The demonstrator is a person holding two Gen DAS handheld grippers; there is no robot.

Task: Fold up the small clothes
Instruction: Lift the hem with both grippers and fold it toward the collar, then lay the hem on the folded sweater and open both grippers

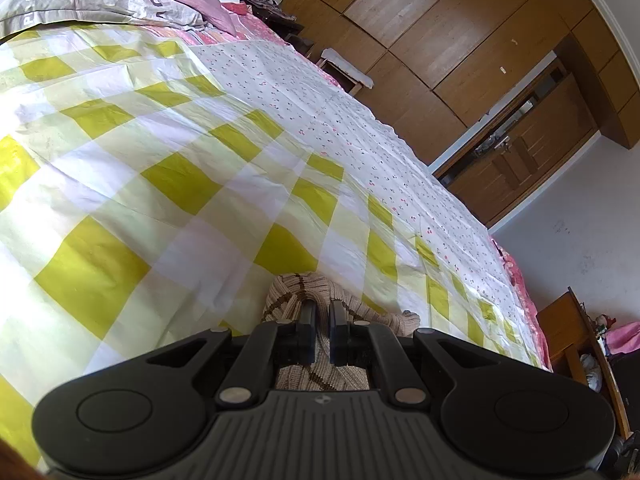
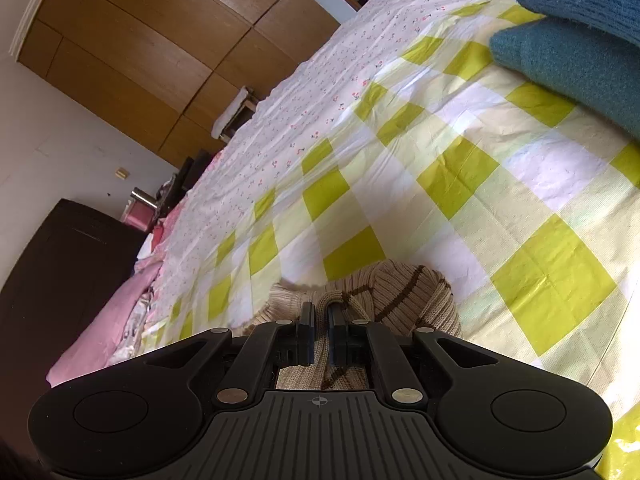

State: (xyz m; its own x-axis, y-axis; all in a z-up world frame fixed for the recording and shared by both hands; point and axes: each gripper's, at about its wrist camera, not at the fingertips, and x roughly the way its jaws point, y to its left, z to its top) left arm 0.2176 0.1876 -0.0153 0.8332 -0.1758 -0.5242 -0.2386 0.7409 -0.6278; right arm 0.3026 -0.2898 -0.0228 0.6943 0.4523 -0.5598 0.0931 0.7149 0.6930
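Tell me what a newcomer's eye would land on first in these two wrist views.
First, the yellow-and-white checked sheet spread across the bed, filling both views. Next, the beige ribbed knit garment with brown stripes bunched low in the middle, pinched by both the left gripper and the right gripper. Then the blue knit garment lying at the right wrist view's upper right, and the wooden wardrobe behind the bed.

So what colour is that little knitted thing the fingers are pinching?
Beige knit with thin dark brown stripes, clearest in the right wrist view.
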